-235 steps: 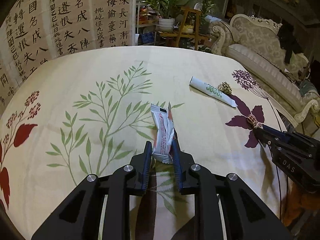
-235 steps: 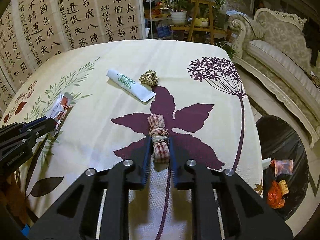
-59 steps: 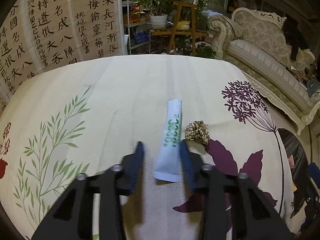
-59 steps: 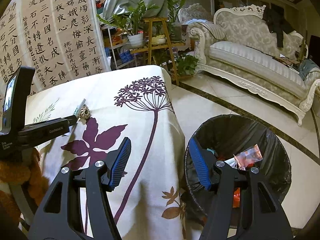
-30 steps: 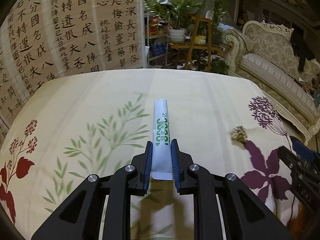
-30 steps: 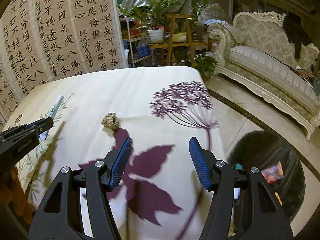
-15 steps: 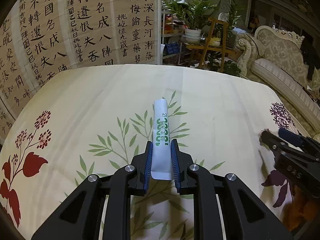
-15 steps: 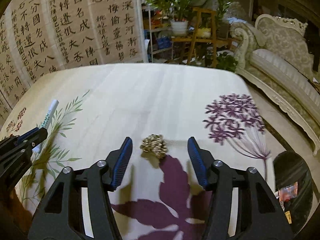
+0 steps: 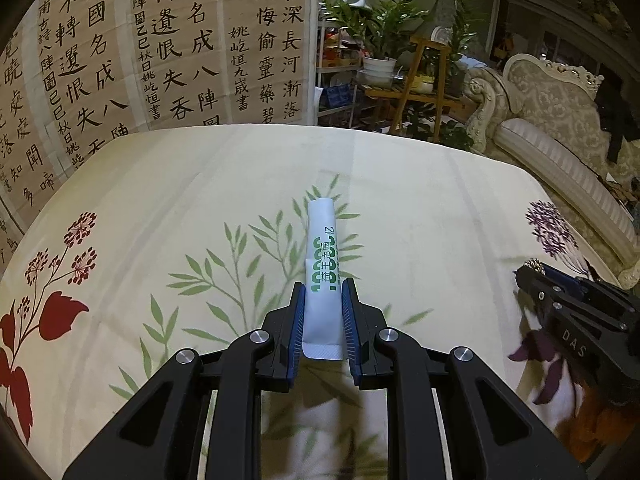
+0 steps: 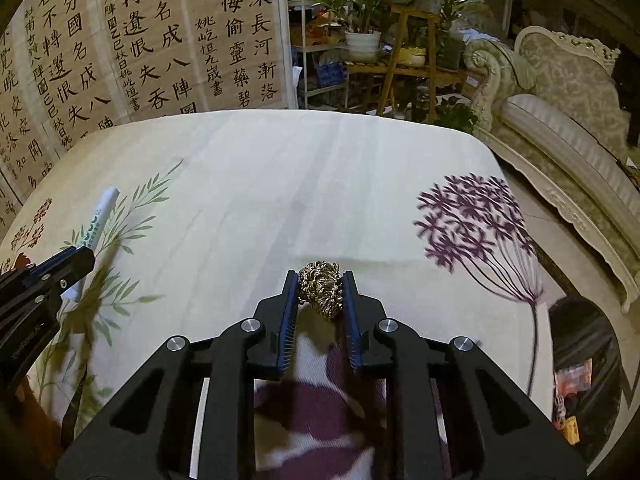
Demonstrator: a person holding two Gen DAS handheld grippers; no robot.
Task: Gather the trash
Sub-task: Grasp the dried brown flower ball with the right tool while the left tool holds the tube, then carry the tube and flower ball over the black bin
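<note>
Pinching the golden tangle (image 10: 321,288) just above the table (image 10: 320,184), my right gripper (image 10: 320,296) has just been closing on it; my left gripper (image 9: 323,312) clamps the white tube (image 9: 322,272). I should lift both steadily toward the bin (image 10: 580,380).

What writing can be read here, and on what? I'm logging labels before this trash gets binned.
"DAS": side of the right gripper, whose jaws have just been closing on the gold tangle.
"國名成八陣", "轉遺恨失吞", "影深長河漸落": calligraphy hanging.
Green print on the white tube in the left gripper: not surely legible.
Print on the left gripper's side, right wrist view: too small.
</note>
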